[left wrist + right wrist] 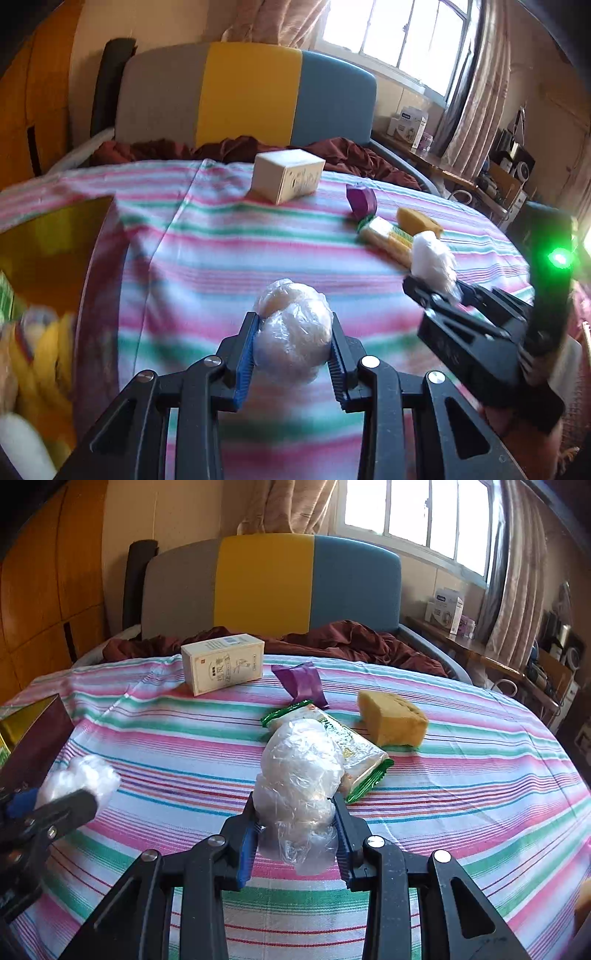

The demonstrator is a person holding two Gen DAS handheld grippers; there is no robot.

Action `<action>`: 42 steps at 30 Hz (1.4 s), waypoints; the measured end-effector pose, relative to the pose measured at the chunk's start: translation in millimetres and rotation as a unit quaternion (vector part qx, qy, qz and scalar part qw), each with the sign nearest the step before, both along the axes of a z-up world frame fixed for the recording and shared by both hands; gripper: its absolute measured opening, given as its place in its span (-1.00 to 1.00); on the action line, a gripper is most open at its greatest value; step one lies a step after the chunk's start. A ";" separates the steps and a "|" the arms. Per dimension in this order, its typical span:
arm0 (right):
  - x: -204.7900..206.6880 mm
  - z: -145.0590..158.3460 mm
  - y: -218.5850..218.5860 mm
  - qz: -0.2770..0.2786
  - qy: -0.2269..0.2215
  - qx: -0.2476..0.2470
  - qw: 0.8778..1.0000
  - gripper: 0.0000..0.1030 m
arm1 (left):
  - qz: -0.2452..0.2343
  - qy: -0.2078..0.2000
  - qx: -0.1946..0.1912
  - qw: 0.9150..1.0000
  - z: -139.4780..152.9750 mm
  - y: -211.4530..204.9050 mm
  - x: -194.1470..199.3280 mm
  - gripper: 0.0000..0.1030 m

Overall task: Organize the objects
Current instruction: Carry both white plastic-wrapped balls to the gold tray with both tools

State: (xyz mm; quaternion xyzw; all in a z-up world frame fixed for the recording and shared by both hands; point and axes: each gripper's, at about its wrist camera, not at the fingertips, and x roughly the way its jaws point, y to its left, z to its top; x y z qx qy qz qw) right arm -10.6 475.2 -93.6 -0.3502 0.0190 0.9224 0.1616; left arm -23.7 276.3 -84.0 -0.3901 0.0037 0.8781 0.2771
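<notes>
While both grippers are raised over the striped cloth (pixel 461 775), each carries a lump bundled in clear plastic film. The left gripper (pixel 293 343) has its jaws clamped on the sides of a rounded wrapped bundle (pixel 295 332), pale cream to peach under crinkled, glossy film, with a smaller lobe bulging at its top left. The right gripper (pixel 295 823) has its jaws clamped on the lower part of a taller wrapped lump (pixel 299 771), whitish and translucent, its film wrinkled and trailing a loose tail below the pads.

In the right wrist view the left gripper enters at the left edge with its bundle showing as a blurred white mass; in the left wrist view the right gripper (pixel 436 291) appears at right, its lump white and blurred.

Resting on the cloth:
- a cream carton (pixel 223 662) with printed characters, toward the far side;
- a purple packet (pixel 301 683), just beyond a green-edged snack packet (pixel 354 753);
- a yellow sponge (pixel 391 720), to the right of the snack packet and close to it;
- a box with a gold interior (pixel 55 236) at the left, holding yellow items that are too blurred to identify.

Behind the cloth lie a dark red blanket (pixel 351 638) and a headboard (pixel 266 583) in grey, yellow and blue panels.
</notes>
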 end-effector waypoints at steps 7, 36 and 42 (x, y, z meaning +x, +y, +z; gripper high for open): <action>2.2 -1.2 -13.8 0.013 -0.008 0.021 1.000 -0.30 | -0.001 0.003 0.048 0.999 22.0 -40.1 18.4 -0.33; 23.2 -0.2 -67.6 0.077 -0.004 0.073 0.994 -0.30 | 0.226 -0.032 0.074 0.971 37.4 -273.5 -80.6 -0.32; 30.7 2.2 -86.6 0.109 -0.002 0.084 0.991 -0.30 | 0.246 -0.062 0.083 0.964 23.6 -296.6 -96.4 -0.31</action>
